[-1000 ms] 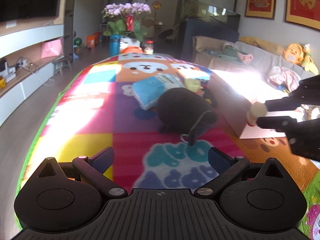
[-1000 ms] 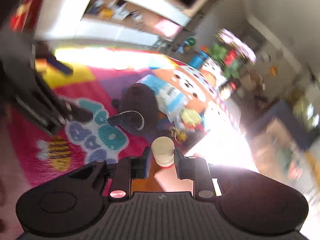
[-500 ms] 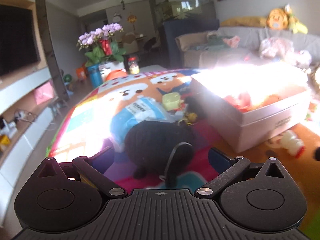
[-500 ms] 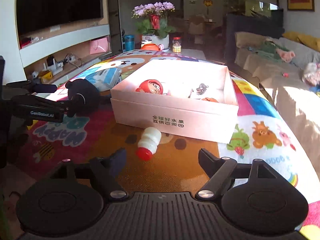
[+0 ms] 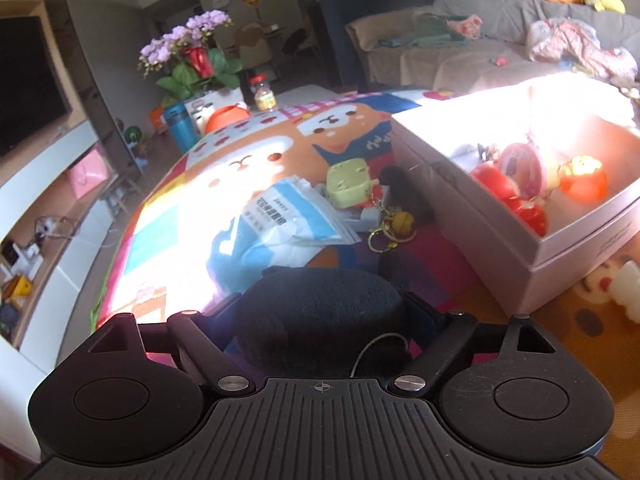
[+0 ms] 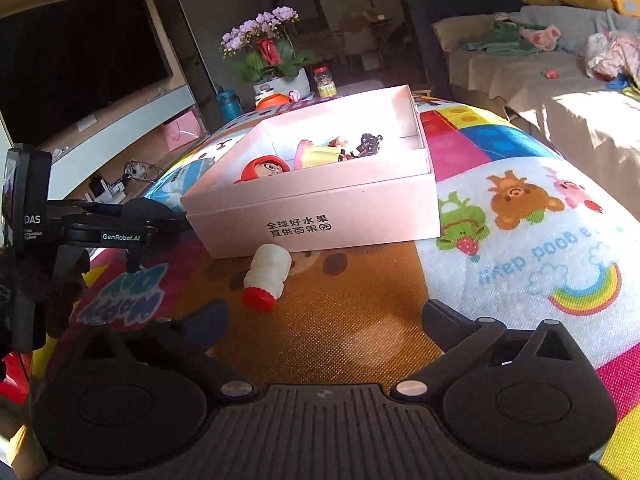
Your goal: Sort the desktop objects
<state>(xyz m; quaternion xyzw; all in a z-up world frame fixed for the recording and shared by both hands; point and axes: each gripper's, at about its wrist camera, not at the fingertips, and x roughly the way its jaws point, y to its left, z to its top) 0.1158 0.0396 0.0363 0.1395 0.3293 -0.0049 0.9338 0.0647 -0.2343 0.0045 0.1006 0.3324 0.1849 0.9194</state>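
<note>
While the black plush toy [image 5: 320, 312] sits between our left tongs [image 5: 320, 320], their jaws have just been drawing in around it; the fingers [image 5: 424, 316] flank its sides, yet we cannot tell whether the pads press on it. A thin grey loop of cord [image 5: 380, 344] curls over its near end. From the right wrist view the left tongs [image 6: 160, 224] reach in from the left, with the dark toy [image 6: 144, 210] at their tip.

Our right tongs [image 6: 324, 320] have just been spreading and now stand wide apart with nothing between them. Just ahead of them, slightly left, a small white bottle [image 6: 267, 274] with a red cap lies on its side on the mat, close against the front wall of the pink box [image 6: 320, 216]. That box stands open; inside are a red round toy [image 6: 266, 170], a yellow cup-shaped piece [image 6: 320, 156] and a small dark figure [image 6: 368, 144].

Beyond the left tongs lie a blue and white packet [image 5: 276, 220], a pale green toy [image 5: 348, 182] and a gold keyring [image 5: 394, 228], all left of the box.

Everything rests on a bright play mat [image 6: 520, 220] printed with bears, a frog and a rainbow, strongly sunlit. Farther off we see potted purple flowers [image 6: 264, 48], a blue flask [image 6: 229, 104], a dark television [image 6: 76, 76] above a white shelf unit to the left, and a sofa [image 6: 540, 72] strewn with clothes and soft toys to the right.
</note>
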